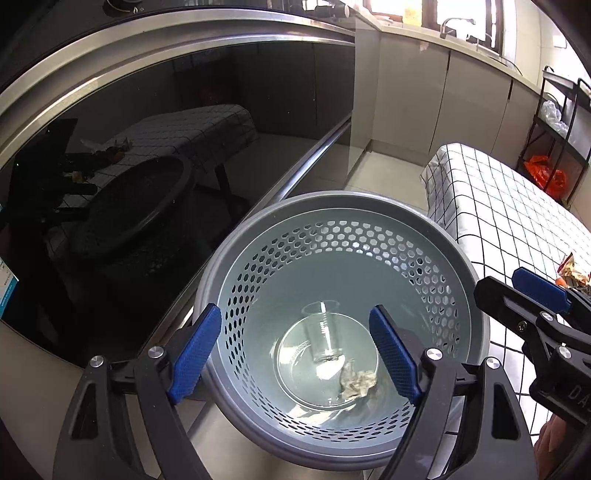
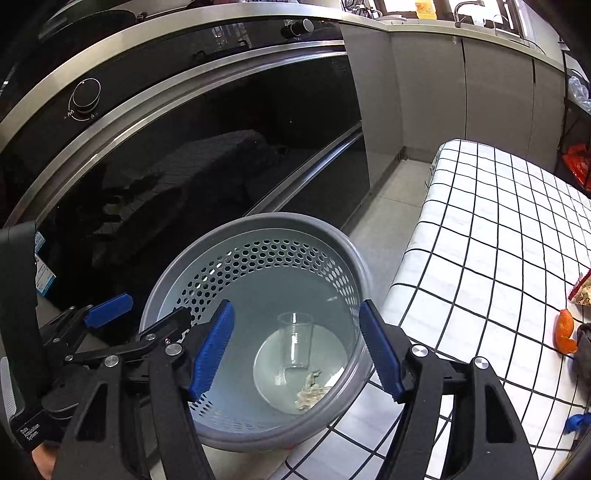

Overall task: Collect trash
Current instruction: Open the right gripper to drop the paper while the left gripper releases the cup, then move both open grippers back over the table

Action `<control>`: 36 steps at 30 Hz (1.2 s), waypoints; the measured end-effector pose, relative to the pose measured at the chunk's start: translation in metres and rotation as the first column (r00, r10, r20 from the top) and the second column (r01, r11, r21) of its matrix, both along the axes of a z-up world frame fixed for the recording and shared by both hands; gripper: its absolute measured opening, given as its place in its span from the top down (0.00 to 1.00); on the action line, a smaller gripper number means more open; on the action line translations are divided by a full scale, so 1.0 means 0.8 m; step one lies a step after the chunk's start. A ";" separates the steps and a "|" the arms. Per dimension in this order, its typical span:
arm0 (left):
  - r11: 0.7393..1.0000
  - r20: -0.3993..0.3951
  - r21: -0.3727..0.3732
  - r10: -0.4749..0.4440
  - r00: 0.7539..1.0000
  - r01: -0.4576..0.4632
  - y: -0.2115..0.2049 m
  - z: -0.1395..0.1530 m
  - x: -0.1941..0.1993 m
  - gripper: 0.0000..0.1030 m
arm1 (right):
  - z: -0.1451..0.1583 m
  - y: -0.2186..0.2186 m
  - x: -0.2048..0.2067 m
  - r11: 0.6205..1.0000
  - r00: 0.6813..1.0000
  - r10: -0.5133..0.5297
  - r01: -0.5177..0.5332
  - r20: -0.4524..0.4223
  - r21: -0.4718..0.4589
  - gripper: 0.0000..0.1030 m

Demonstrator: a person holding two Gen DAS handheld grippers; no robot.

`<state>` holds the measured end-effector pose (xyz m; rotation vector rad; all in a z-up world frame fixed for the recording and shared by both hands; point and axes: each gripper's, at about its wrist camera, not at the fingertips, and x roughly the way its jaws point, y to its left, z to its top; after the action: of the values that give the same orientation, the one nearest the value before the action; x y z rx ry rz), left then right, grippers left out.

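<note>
Right, both tongs over grey bin (image 1: 476, 295), pointing down into it. Left tongs (image 1: 295, 354) spread wide, nothing between pads. Right tongs (image 2: 295, 347) open too, empty. I see clear plastic cup (image 1: 325, 332) lying at bin bottom, crumpled tissue (image 1: 356, 382) just beside it. Bin sits on floor beside checkered table (image 2: 480, 229), orange peel (image 2: 565, 332) on table.

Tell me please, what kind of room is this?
Most likely a home kitchen: a black glass oven with a control knob, grey cabinets under a counter with a tap, and a table with a checked cloth.
</note>
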<state>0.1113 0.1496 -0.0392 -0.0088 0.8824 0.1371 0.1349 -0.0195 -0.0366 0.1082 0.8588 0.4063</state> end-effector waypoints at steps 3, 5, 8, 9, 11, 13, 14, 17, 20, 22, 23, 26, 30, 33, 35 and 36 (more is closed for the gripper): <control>1.000 0.012 0.004 -0.005 1.000 0.005 -0.003 0.003 -0.003 0.22 | 0.001 -0.004 -0.004 1.000 1.000 -0.005 0.005 0.001 -0.006 0.35; 1.000 0.021 0.010 -0.009 1.000 0.009 -0.007 0.005 -0.006 0.22 | 0.002 -0.008 -0.007 1.000 1.000 -0.013 0.013 0.006 -0.013 0.35; 1.000 0.027 0.010 -0.019 0.999 0.018 -0.016 0.011 -0.009 0.22 | 0.006 -0.016 -0.014 0.999 1.000 -0.028 0.028 0.012 -0.017 0.35; 1.000 0.033 0.009 -0.025 0.999 0.025 -0.019 0.013 -0.011 0.22 | 0.007 -0.020 -0.017 0.999 0.999 -0.035 0.035 0.017 -0.021 0.35; 0.999 0.046 0.005 -0.040 0.998 0.040 -0.027 0.018 -0.015 0.21 | 0.011 -0.028 -0.023 0.998 0.998 -0.051 0.051 0.028 -0.026 0.35; 0.998 0.057 0.004 -0.061 0.997 0.060 -0.037 0.022 -0.020 0.20 | 0.015 -0.039 -0.032 0.997 0.997 -0.070 0.071 0.041 -0.032 0.35; 0.997 0.064 0.007 -0.071 0.995 0.071 -0.042 0.024 -0.023 0.20 | 0.017 -0.045 -0.036 0.996 0.996 -0.080 0.082 0.047 -0.034 0.35; 0.994 0.083 0.012 -0.106 0.991 0.106 -0.060 0.031 -0.031 0.19 | 0.025 -0.067 -0.050 0.992 0.991 -0.115 0.117 0.062 -0.036 0.35; 0.990 0.098 0.008 -0.139 0.985 0.139 -0.080 0.037 -0.039 0.19 | 0.031 -0.095 -0.068 0.986 0.985 -0.159 0.162 0.073 -0.037 0.35; 0.987 0.105 0.007 -0.161 0.981 0.161 -0.094 0.039 -0.045 0.18 | 0.034 -0.118 -0.084 0.979 0.977 -0.197 0.200 0.077 -0.031 0.35; 0.985 0.108 0.004 -0.173 0.979 0.173 -0.102 0.040 -0.047 0.18 | 0.035 -0.129 -0.091 0.976 0.973 -0.215 0.218 0.078 -0.026 0.35; 0.977 0.119 0.000 -0.214 0.970 0.215 -0.126 0.044 -0.057 0.17 | 0.039 -0.164 -0.117 0.960 0.957 -0.279 0.280 0.078 -0.005 0.35; 0.963 0.130 -0.012 -0.267 0.955 0.271 -0.157 0.046 -0.071 0.16 | 0.044 -0.206 -0.155 0.932 0.928 -0.362 0.361 0.089 0.022 0.34; 0.951 0.141 -0.026 -0.302 0.943 0.309 -0.181 0.046 -0.084 0.15 | 0.047 -0.237 -0.181 0.908 0.902 -0.419 0.419 0.101 0.026 0.34; 0.942 0.149 -0.032 -0.326 0.934 0.334 -0.198 0.047 -0.092 0.15 | 0.050 -0.259 -0.198 0.891 0.884 -0.454 0.454 0.109 0.020 0.34; 0.939 0.153 -0.033 -0.335 0.930 0.343 -0.207 0.046 -0.096 0.15 | 0.052 -0.272 -0.206 0.882 0.875 -0.470 0.471 0.115 0.015 0.34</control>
<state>0.0346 -0.0159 -0.0023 0.0777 0.7295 -0.2123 -0.0299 -0.2370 0.0052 0.2734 0.6913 -0.0537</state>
